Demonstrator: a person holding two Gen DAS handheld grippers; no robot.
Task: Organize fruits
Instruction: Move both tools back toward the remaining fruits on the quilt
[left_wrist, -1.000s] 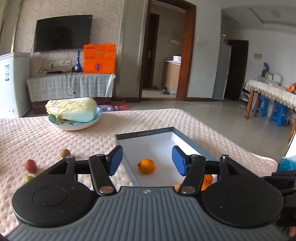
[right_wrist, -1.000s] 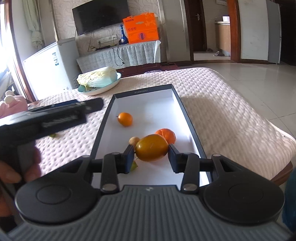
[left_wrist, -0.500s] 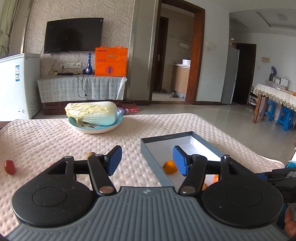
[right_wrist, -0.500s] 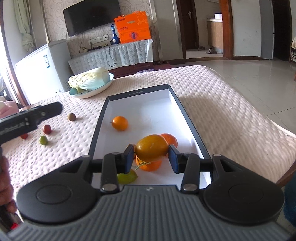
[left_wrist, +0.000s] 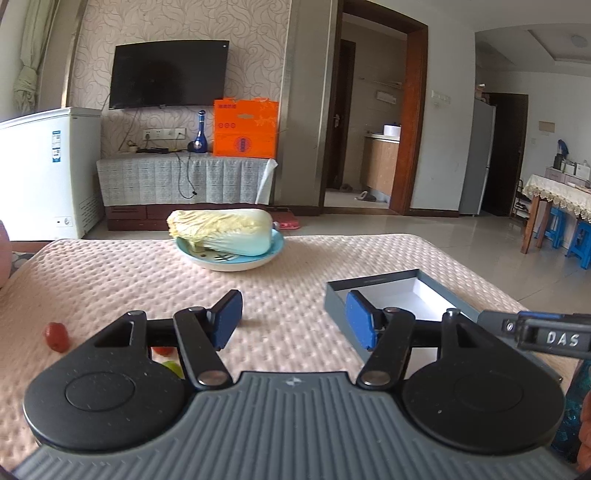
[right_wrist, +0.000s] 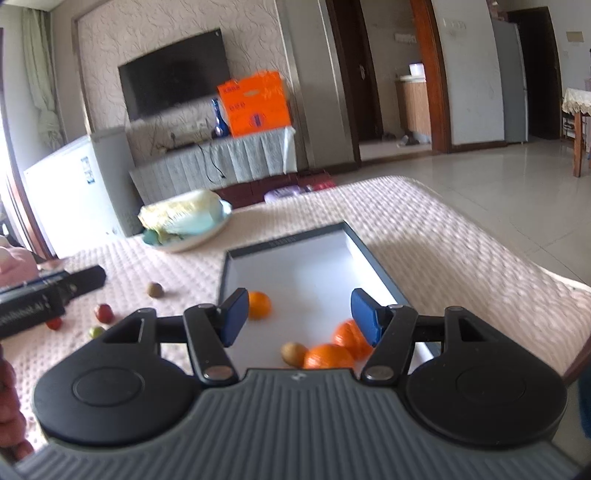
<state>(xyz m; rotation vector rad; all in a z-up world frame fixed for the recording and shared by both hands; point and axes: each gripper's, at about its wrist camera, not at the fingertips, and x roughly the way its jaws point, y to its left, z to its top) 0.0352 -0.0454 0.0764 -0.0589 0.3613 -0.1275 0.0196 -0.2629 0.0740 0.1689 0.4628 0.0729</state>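
the right claw (right_wrist: 295, 314) no longer pinches the yellow-orange oval fruit it carried a moment ago: its blue pads are spreading and nothing sits between them now. that fruit is not to be seen in either view, so most likely it dropped into the shallow white tray with dark grey rim (right_wrist: 373, 254) under the claw body. judged from that, one more fruit is in, and the right hand is free for the next pick.

the left claw (left_wrist: 291, 317) has swung away from the tray toward 9 o'clock; where an orange showed between its pads before, only the pink dimpled cloth on the bench (left_wrist: 110, 273) shows now. its pads stand at a middling gap, holding nothing.

the right view shows the tray's load: a small orange (right_wrist: 259, 305) at 10 o'clock of the claw gap, two larger oranges (right_wrist: 328, 356) and a brown kiwi-like fruit (right_wrist: 293, 353) at 6 o'clock. it also shows the loose ones at 9 o'clock on the cloth: a brown round fruit (right_wrist: 155, 289), a red fruit (right_wrist: 104, 312), a small green fruit (right_wrist: 96, 332).

the left view hides the tray's contents, but gives a sharp look at the napa cabbage on a pale blue plate (left_wrist: 225, 230) at 12 o'clock and a red fruit at 9 o'clock (left_wrist: 57, 336).
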